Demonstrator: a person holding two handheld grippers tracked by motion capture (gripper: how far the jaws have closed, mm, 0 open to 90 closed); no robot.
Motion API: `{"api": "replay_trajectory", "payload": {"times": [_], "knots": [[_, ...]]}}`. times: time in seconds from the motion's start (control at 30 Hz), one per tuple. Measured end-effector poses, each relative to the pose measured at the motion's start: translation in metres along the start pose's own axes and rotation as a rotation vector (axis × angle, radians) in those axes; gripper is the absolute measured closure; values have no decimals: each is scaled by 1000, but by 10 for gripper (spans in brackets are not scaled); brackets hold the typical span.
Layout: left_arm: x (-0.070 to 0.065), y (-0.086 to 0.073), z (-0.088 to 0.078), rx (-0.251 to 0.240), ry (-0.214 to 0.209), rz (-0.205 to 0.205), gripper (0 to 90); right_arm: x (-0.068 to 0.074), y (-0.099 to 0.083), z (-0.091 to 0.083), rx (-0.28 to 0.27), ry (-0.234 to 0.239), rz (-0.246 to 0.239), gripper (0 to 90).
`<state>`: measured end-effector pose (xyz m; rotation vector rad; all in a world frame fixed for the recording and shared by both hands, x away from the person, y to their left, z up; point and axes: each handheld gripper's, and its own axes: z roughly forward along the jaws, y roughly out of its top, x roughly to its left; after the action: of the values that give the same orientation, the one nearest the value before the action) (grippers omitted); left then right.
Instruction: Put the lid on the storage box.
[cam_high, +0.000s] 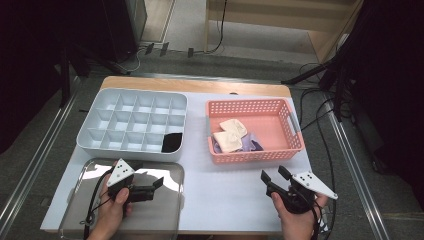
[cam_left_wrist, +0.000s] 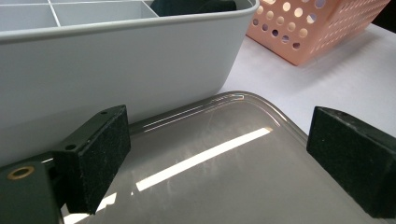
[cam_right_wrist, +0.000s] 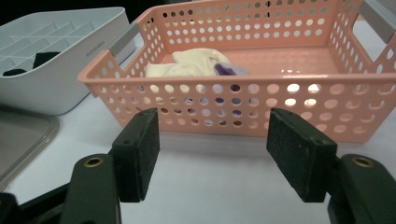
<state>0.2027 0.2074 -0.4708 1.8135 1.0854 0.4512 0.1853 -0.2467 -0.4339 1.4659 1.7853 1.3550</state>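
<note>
Facing pink basket (cam_right_wrist: 243, 100), right hand-held gripper (cam_right_wrist: 212, 154) open, near.

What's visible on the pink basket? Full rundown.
The pink basket looks like plastic: rectangular, with walls perforated by round holes and grey handles at the short ends. It sits upright on the white table top, right of the grey divided organizer, touching neither gripper. Inside, toward its left end, lie folded cream cloths on a purple cloth.

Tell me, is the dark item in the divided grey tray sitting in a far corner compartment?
No, the dark item fills the near right corner of the divided grey tray.
</note>
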Motion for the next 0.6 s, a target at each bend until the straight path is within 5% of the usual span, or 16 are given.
{"api": "replay_trajectory", "payload": {"times": [0.6], "knots": [[0, 0, 0, -2, -4, -4, 67, -5, 24, 26, 16, -10, 2, 389]]}}
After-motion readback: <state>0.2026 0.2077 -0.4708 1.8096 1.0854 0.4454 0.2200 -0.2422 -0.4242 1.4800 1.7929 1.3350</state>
